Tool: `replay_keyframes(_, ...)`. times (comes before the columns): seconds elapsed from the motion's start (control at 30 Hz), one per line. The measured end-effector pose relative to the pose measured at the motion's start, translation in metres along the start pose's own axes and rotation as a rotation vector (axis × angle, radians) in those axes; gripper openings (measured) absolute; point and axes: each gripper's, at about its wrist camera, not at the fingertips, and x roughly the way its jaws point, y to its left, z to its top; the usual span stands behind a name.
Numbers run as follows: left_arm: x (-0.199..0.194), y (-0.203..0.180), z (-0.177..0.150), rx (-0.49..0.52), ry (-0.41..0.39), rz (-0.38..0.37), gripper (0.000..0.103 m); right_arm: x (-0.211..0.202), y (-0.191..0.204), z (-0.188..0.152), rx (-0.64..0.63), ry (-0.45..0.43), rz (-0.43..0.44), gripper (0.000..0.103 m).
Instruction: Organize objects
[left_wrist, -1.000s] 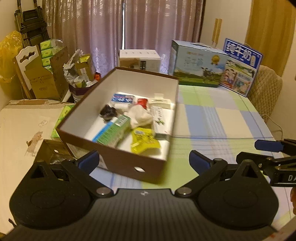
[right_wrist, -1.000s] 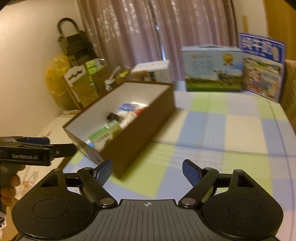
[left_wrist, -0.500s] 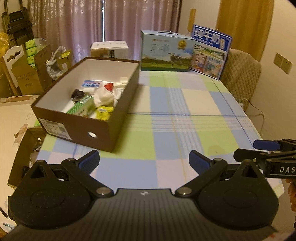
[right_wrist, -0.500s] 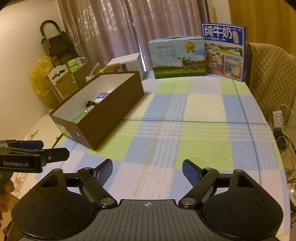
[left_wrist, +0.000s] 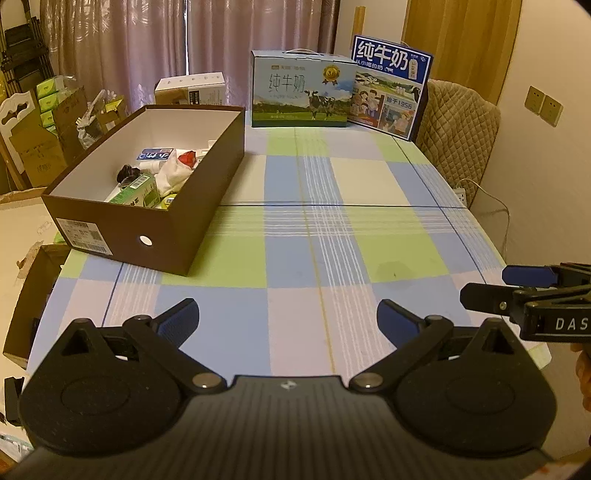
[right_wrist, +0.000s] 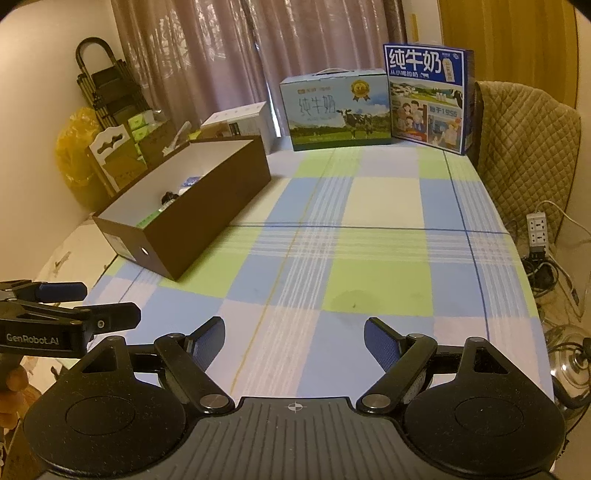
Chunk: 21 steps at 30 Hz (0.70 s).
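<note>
Box ahead and to the left; both my jaws released and empty.

Left wrist view: my left gripper (left_wrist: 286, 319) hangs over bare counter (left_wrist: 369, 254), and the brown box (left_wrist: 162, 225) of small items sits forward-left, long axis running away from me. Right wrist view: my right gripper (right_wrist: 293, 338), also spread wide, sees the box (right_wrist: 207, 214) farther left, so my left hand is nearer.
</note>
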Motion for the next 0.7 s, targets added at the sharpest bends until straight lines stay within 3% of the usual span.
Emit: replay_keyframes(0.7, 0.000, -0.014, -0.006, 0.008, 0.012, -0.005, 0.101, -0.002, -0.007, -0.005, 0.007, 0.013, -0.003, 0.080)
